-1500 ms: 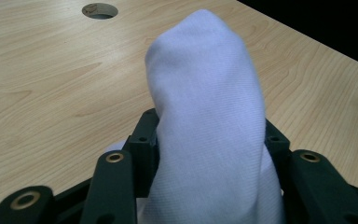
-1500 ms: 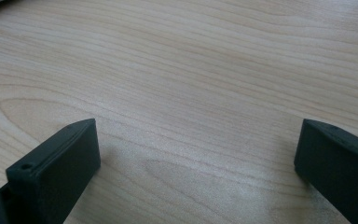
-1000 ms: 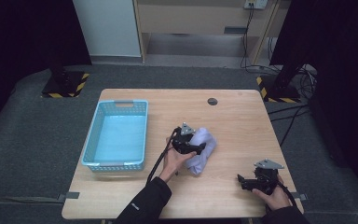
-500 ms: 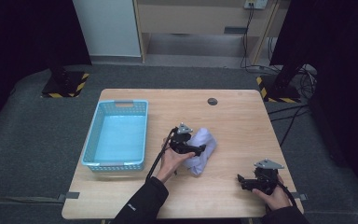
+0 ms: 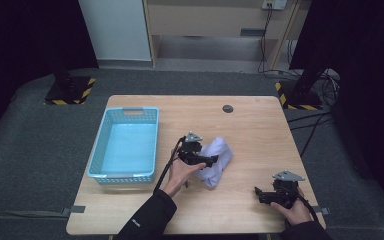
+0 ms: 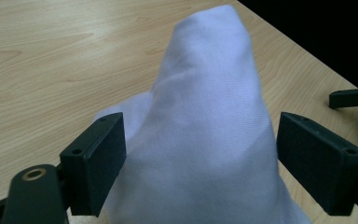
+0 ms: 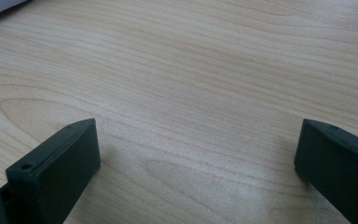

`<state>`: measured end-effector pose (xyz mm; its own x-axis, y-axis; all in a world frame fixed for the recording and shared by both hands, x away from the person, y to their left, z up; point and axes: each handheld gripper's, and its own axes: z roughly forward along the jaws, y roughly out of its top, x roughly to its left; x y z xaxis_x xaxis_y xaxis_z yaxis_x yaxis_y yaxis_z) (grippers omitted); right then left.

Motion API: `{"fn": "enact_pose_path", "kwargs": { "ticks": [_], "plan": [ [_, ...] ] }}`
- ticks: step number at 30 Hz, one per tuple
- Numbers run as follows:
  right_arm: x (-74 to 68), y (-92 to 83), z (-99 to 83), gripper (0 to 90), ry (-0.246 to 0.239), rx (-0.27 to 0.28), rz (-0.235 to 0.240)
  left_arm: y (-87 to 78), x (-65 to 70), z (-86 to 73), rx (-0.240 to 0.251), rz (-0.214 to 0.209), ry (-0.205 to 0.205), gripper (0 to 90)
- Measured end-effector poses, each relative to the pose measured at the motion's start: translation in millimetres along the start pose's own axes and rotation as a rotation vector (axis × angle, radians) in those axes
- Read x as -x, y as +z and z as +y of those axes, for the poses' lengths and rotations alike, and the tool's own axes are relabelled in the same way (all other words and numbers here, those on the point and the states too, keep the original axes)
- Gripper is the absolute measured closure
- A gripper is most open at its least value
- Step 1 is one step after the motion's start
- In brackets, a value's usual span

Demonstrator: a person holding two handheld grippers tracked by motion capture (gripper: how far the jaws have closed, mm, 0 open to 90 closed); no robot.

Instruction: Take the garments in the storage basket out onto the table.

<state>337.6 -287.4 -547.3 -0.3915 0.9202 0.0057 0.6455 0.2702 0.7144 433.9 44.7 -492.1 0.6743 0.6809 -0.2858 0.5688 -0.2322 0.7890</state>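
In the high view a wooden table (image 5: 260, 125) fills the middle of the frame, and a crumpled white cloth (image 5: 216, 160) lies on it just right of centre. The left gripper (image 5: 207, 161) sits at the cloth's left edge, held by a hand (image 5: 180, 172) that comes up from the bottom of the frame with a dark sleeve (image 5: 147, 220) behind it. In the left gripper view the cloth (image 6: 209, 121) rises as a tall, soft peak through the middle of the frame — its base bulges between the two black jaws. The jaws have just been opening: the right one stands a little off the fabric with a strip of table showing between them, while the left one sits at the fabric's edge, where a fold overlaps its inner face; whether that pad still touches is hard to tell, but nothing is pinched, and the cloth rests on the table by its own weight. The right gripper (image 5: 259, 194) rests at the lower right of the high view, well apart from the cloth, in a hand (image 5: 295, 210) near the table's front edge. In the right gripper view its jaws stand wide apart at the lower corners of the frame with bare wood grain (image 7: 196, 93) between them — open and holding nothing. A light blue basket (image 5: 100, 155) stands left of centre in the high view, apart from the cloth and near the left gripper's cable (image 5: 166, 167). A small dark round disc (image 5: 227, 108) lies on the table above the cloth, toward the far edge.
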Motion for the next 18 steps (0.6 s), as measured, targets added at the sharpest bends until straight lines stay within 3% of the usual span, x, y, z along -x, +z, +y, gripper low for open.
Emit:
{"fn": "enact_pose_path", "kwargs": {
  "ticks": [3,7,18],
  "plan": [
    [-0.1,0.0,0.0,0.5,0.001,0.000,0.000,-5.3,0.7,1.1,0.014,0.006,-0.006,15.3],
    [-0.1,0.0,0.0,0.4,0.001,0.000,0.000,-10.6,1.9,2.4,0.021,-0.023,-0.026,15.6],
    [0.0,0.0,0.0,0.4,0.000,0.000,0.000,-30.2,12.2,1.2,0.028,-0.037,-0.003,15.7]
  ]
}}
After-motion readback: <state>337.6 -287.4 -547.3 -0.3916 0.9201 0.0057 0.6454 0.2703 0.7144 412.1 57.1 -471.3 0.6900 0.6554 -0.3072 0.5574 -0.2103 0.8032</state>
